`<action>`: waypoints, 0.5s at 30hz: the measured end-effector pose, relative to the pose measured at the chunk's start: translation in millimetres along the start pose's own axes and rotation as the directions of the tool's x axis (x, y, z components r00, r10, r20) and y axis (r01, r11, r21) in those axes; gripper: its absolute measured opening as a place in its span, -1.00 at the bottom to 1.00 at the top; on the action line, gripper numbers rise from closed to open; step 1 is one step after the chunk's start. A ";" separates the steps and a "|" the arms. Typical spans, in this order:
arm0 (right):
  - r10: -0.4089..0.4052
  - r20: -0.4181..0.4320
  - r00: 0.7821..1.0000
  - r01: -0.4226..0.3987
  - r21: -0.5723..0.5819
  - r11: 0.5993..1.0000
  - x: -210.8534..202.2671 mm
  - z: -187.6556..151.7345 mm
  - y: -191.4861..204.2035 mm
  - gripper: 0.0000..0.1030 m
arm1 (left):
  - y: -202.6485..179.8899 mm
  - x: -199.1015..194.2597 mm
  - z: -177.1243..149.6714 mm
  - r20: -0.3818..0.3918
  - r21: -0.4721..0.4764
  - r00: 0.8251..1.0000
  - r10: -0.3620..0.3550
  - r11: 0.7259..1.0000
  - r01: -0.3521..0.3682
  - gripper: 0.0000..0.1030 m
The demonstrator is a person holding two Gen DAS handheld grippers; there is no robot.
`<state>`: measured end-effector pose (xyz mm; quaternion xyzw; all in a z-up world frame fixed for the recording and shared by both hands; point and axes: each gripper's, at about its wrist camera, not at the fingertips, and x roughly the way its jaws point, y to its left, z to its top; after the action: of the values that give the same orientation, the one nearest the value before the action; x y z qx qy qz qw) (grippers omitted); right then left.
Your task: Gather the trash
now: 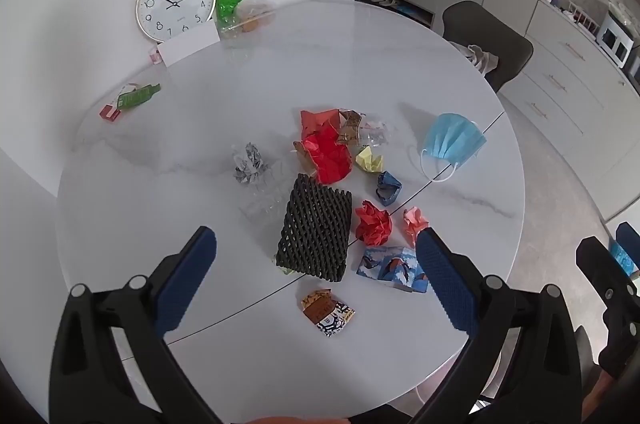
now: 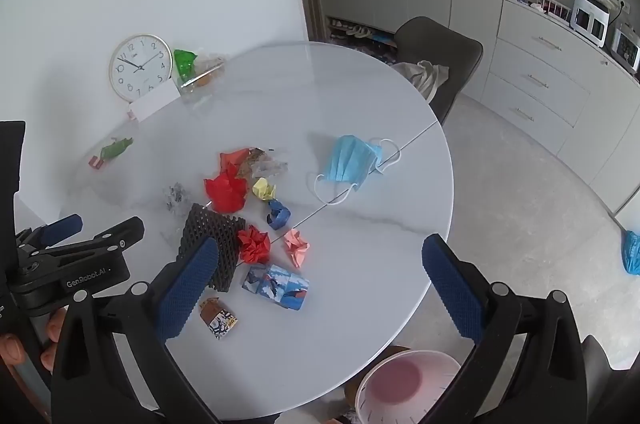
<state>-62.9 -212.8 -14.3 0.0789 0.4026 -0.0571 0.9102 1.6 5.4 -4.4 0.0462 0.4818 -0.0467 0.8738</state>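
Round white desk (image 1: 400, 72), marble-veined, seam running across it. Nothing collected as far as can be seen: all the trash lies loose on the desk, and the pink-bottomed bin (image 2: 404, 384) on the floor just below the near desk edge looks empty.

Left gripper (image 1: 316, 280): jaws spread fully wide, holding nothing, hovering over the near edge above the black foam net (image 1: 316, 228). Right gripper (image 2: 320, 288): jaws likewise wide apart and empty, hanging over the near right edge.

Trash cluster sits mid-desk toward the near edge. Black foam net, soft lattice sleeve, lying flat. Beside it a crumpled red paper ball (image 1: 374, 222), a pink ball (image 1: 414, 220), a blue wad (image 1: 389, 187), a yellow scrap (image 1: 370, 159), a large red crumpled sheet (image 1: 326, 152), a grey printed wad (image 1: 249, 163), clear plastic wrappers, hard to make out. Nearer the edge: blue patterned folded paper (image 1: 390, 266) and a small brown-and-white wrapper (image 1: 328, 310). Blue face mask (image 1: 452, 142) lies apart, toward the right edge across the seam.

Far edge: a wall clock (image 1: 176, 2) leaning on the wall, likely not trash.

Whole job remains.
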 end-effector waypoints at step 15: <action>-0.003 -0.007 1.000 0.003 -0.006 1.000 -1.2 -0.3 0.8 0.96 | 0.0 0.2 -1.0 -0.005 -0.008 1.000 0.002 1.000 -0.002 0.85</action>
<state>-63.8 -211.9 -13.5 0.0758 0.4061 -0.0567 0.9089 0.8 5.5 -5.1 0.0432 0.4842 -0.0439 0.8728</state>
